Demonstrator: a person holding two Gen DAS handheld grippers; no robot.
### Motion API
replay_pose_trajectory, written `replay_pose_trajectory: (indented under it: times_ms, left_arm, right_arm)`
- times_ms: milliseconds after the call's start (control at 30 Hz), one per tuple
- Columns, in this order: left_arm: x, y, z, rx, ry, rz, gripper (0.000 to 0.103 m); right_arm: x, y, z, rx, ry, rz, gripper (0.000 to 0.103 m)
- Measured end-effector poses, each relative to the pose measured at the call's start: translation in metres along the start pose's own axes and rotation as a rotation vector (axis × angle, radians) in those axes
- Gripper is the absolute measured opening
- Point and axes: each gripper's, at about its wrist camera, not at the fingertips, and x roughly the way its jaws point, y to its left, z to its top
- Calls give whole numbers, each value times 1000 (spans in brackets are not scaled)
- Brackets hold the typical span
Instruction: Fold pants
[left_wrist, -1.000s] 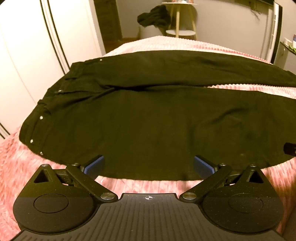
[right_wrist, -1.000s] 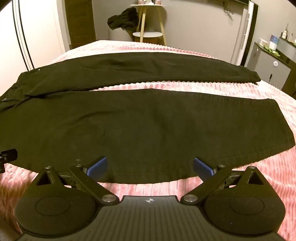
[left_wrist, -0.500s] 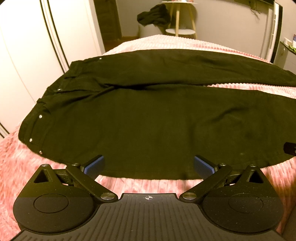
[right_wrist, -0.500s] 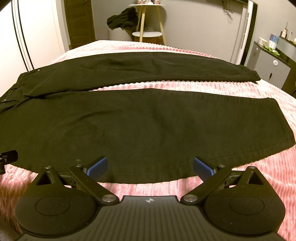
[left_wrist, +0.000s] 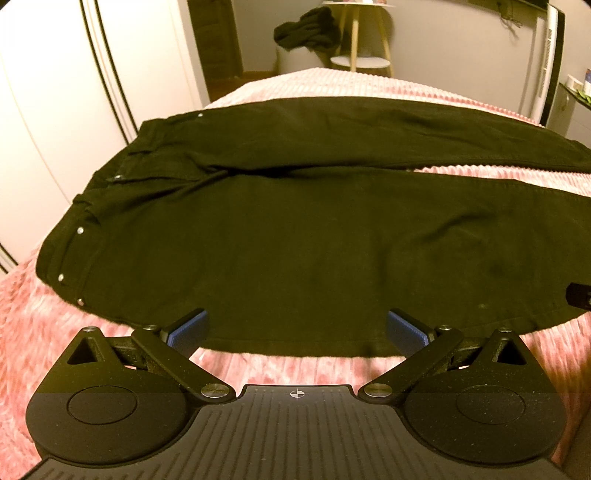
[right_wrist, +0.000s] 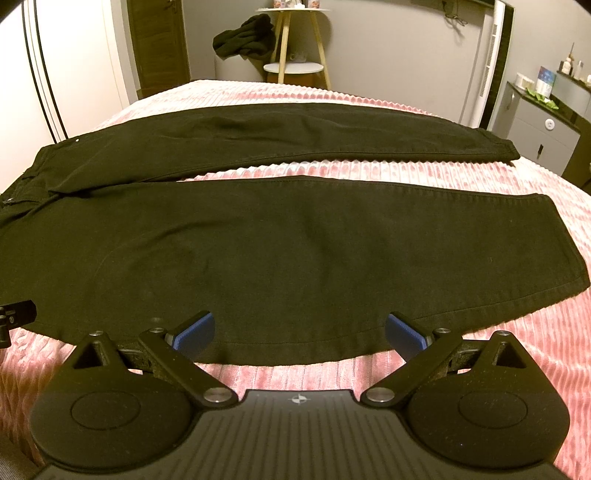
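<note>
Black pants (left_wrist: 295, 240) lie spread flat on a pink ribbed bedspread (left_wrist: 280, 371), waistband at the left, both legs running to the right with a strip of pink between them. My left gripper (left_wrist: 295, 328) hovers open over the near edge of the near leg, close to the hip; nothing is between its blue pads (left_wrist: 186, 330). In the right wrist view the same pants (right_wrist: 288, 254) show their hems at the right. My right gripper (right_wrist: 299, 328) is open above the near leg's lower edge, holding nothing.
White wardrobe doors (left_wrist: 55, 110) stand left of the bed. Beyond the bed's far end is a small wooden side table (right_wrist: 295, 48) with a dark garment (right_wrist: 243, 38) draped beside it. A grey cabinet (right_wrist: 546, 136) stands at the right.
Both views have shifted only slightly; the pants sit a touch higher in the left wrist frame. Both grippers stay open and the pants have not moved.
</note>
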Motion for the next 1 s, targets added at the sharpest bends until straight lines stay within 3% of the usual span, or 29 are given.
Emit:
replay_pose_trajectory:
  times_ms: [1000]
  left_arm:
    - [0, -2, -3, 1, 5, 0, 103]
  right_arm:
    - [0, 1, 0, 0, -1, 1, 99]
